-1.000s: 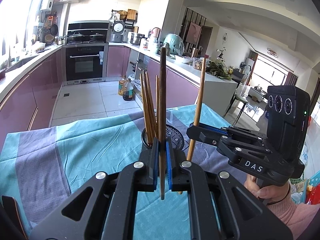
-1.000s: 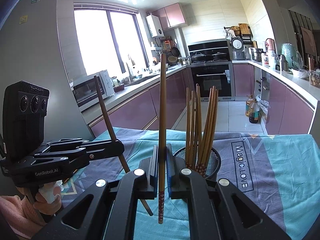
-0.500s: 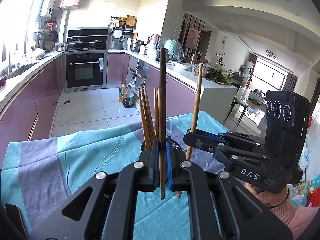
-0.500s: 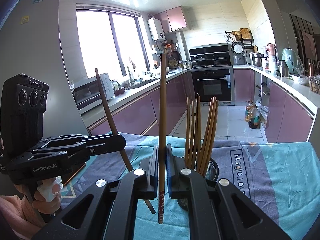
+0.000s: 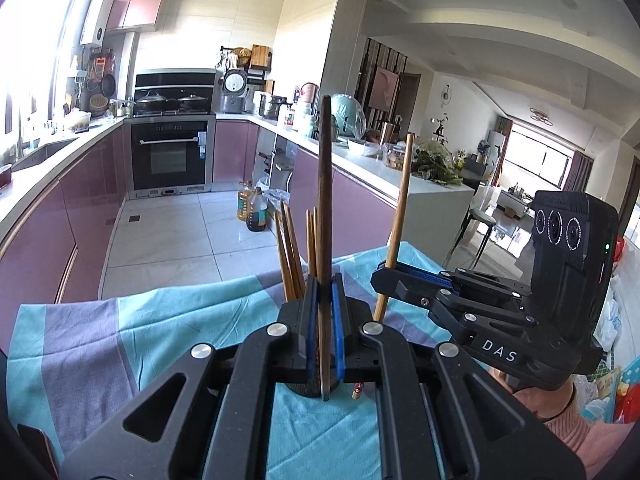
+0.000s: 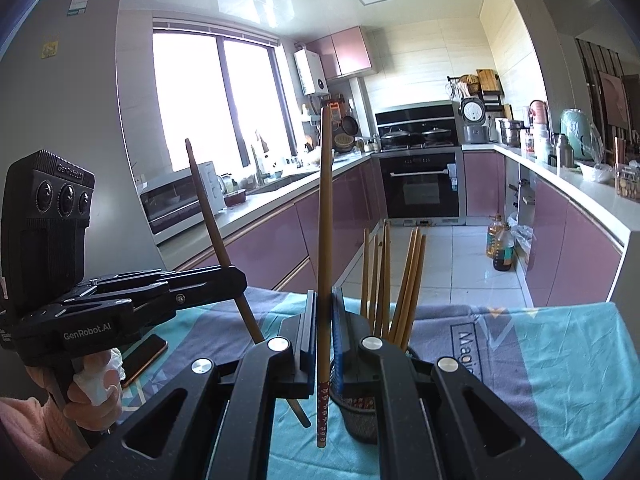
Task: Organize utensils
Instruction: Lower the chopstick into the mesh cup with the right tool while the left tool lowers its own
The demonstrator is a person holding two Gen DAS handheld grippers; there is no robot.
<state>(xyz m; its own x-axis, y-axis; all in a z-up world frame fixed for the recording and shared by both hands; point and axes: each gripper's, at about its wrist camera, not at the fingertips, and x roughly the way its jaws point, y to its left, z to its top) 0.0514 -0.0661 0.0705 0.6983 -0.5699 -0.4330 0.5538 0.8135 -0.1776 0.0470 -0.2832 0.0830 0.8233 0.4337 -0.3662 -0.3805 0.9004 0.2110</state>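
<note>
Left gripper: clamped on dark brown wooden chopstick.
Right gripper: clamped on tan patterned-tip chopstick.
Black mesh holder: at 1 o'clock.
Advice: keep sticks upright, lower tips inside rim.

a dark brown chopstick stands nearly upright, clamped mid-length. a lighter chopstick with a red patterned lower end also stands upright, pinched low on its shaft. a black mesh holder sits on the teal and grey cloth, near its far edge, with a bunch of light wooden chopsticks leaning in it.
</note>
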